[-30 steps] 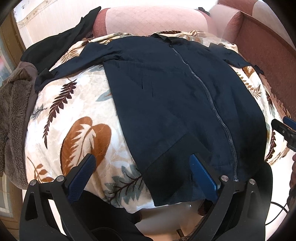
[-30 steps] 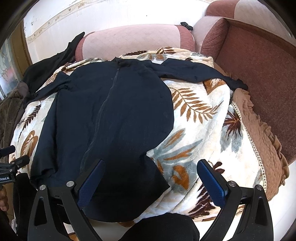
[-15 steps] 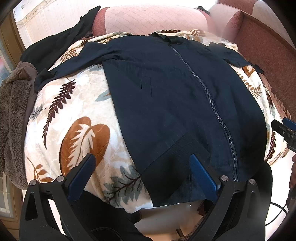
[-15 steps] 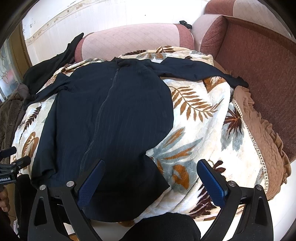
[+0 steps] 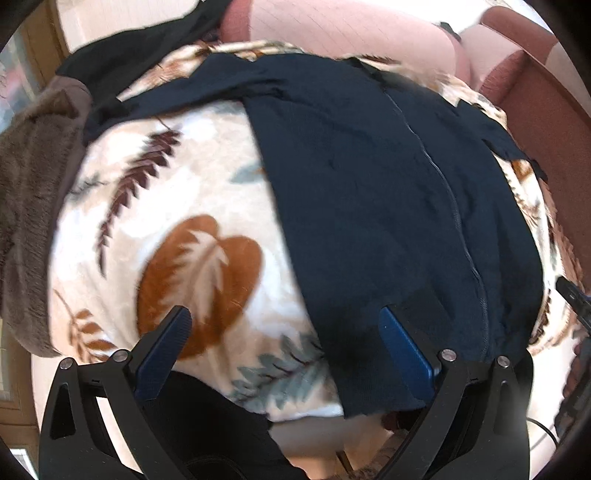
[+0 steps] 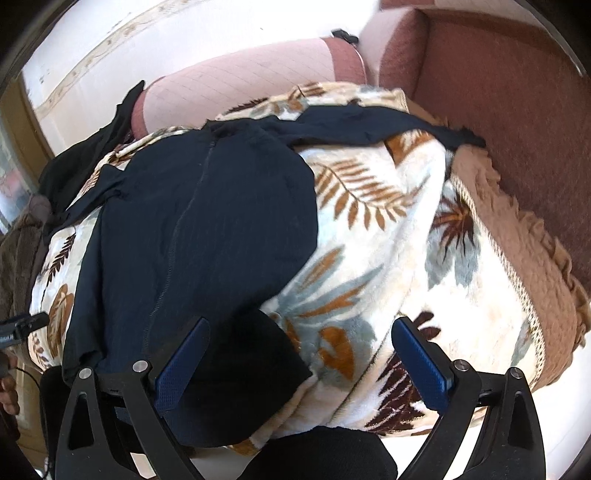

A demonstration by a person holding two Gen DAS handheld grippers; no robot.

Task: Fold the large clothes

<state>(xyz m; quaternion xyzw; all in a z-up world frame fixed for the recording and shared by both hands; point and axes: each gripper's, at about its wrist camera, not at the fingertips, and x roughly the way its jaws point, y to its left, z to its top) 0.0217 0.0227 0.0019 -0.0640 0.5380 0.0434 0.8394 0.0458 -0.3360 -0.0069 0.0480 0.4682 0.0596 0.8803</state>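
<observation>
A dark navy zip-up jacket [image 5: 388, 206] lies spread flat, front up, on a leaf-print blanket [image 5: 177, 229], sleeves stretched out to both sides. My left gripper [image 5: 284, 332] hangs open over the blanket at the jacket's left hem corner, its right finger over the ribbed hem. In the right wrist view the same jacket [image 6: 207, 236] fills the left half. My right gripper [image 6: 299, 347] is open above the jacket's right hem corner and the blanket [image 6: 388, 266], holding nothing. The far right sleeve [image 6: 369, 125] reaches toward the sofa back.
A pink bolster cushion [image 5: 340, 29] lies behind the jacket. A brown sofa back [image 6: 509, 110] rises on the right, with a frilled tan cover [image 6: 517, 236]. Brown fuzzy fabric [image 5: 29, 192] and a black garment [image 5: 122, 62] sit at the left. The other gripper's tip [image 5: 572, 295] shows at the right edge.
Both grippers have moved forward and lower toward the jacket's hem, so the cloth looks larger and blurred. Both stay open; the jacket has not moved.
</observation>
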